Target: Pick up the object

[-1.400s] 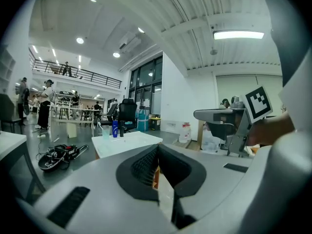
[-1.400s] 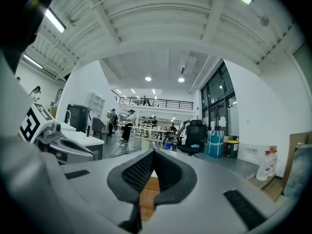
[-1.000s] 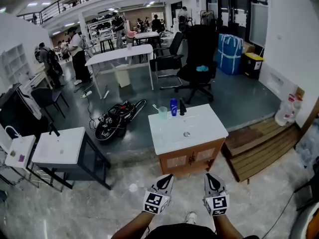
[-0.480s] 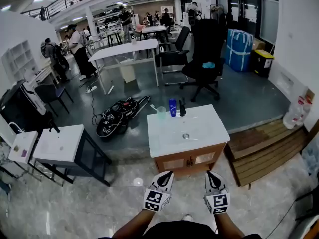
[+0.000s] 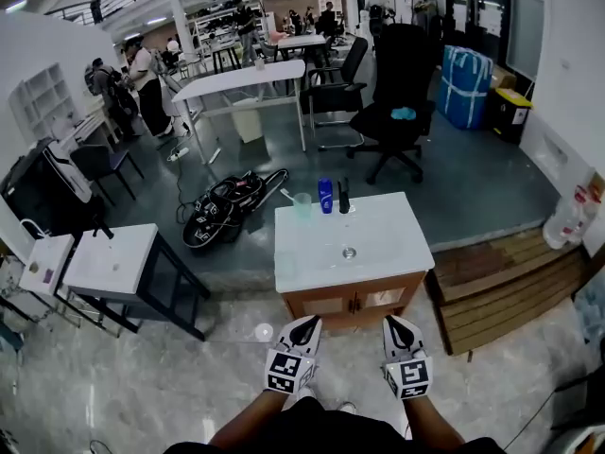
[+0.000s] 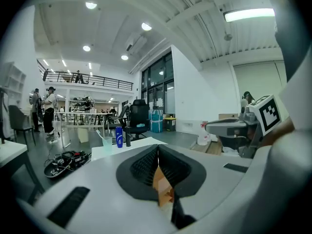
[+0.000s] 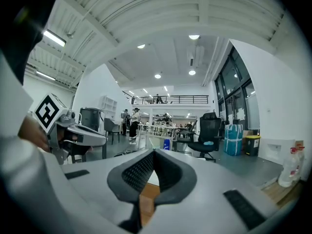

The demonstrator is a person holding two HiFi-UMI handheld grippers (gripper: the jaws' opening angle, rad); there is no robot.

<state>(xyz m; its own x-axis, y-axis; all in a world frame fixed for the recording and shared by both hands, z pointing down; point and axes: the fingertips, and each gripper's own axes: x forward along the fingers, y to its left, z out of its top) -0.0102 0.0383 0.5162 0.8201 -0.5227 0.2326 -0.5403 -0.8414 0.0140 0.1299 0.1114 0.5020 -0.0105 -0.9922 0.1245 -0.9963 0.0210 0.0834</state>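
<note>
- The left gripper (image 5: 304,324) and right gripper (image 5: 397,323) hang side by side, low and close to the person's body, short of the near edge of the surface (image 5: 378,253). Judging by that, the reach has not begun.
- Each gripper's own view shows its jaws pressed together with nothing between them. Only the wood of the cabinet (image 5: 354,301) shows through the gap below them.
- The task names no particular object. Three candidates stand in a short row at the far edge of the surface, left of its middle: a clear cup (image 5: 302,204), a blue bottle (image 5: 325,196) just beside it, and a dark bottle (image 5: 344,197) next to that.
- All three are upright and sit behind the basin with its drain (image 5: 349,252), as toiletries usually do at a sink.
- Both grippers point forward toward that row and are well apart from it, so the jaws likely need to open only on approach.
- Because the three stand so near each other, taking one probably calls for a narrow approach from above or the front so its neighbours are not knocked.
</note>
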